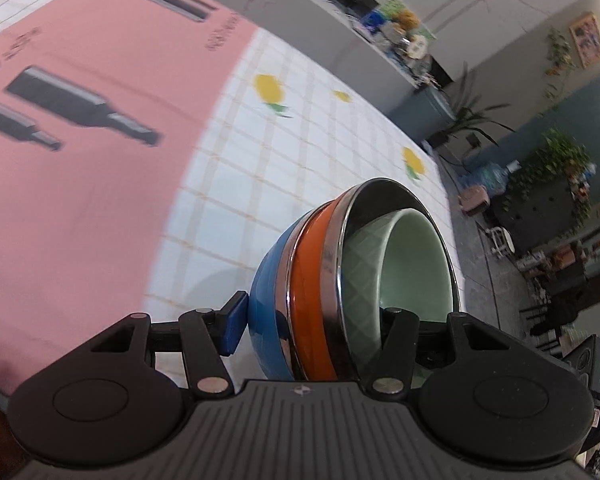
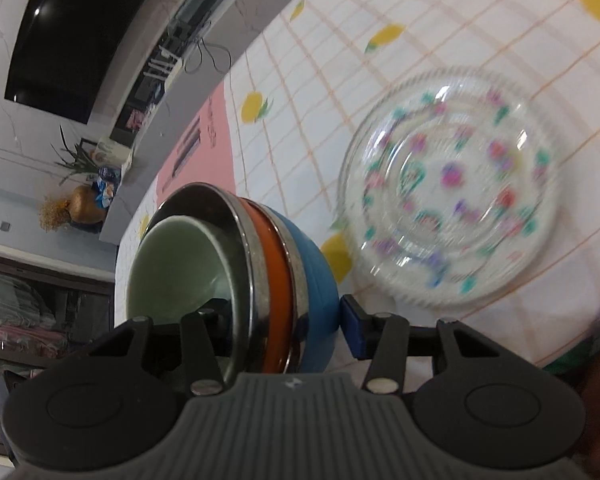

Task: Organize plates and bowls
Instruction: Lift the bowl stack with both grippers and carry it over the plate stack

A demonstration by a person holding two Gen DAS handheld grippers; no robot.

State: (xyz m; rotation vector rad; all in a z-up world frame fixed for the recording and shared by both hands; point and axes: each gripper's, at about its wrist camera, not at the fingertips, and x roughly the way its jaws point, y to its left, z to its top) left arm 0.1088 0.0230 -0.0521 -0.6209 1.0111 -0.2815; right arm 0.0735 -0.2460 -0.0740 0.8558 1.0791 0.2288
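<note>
Low in each wrist view, the left claw point(image 1: 320, 328) and right claw point(image 2: 284, 328) each clamp opposite rims of the nested bowl stack point(image 1: 340, 280): green inside steel, orange, then blue outermost. Beyond, upper right of the right view, a flowered glass plate point(image 2: 452, 192) lies on the checked desk point(image 1: 300, 140).

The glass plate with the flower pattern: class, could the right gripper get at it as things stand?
Probably not yet. The right gripper is clamped on the nested bowls, as is the left gripper. The glass plate lies uncovered on the tablecloth beside the bowls, but the jaws are occupied.
</note>
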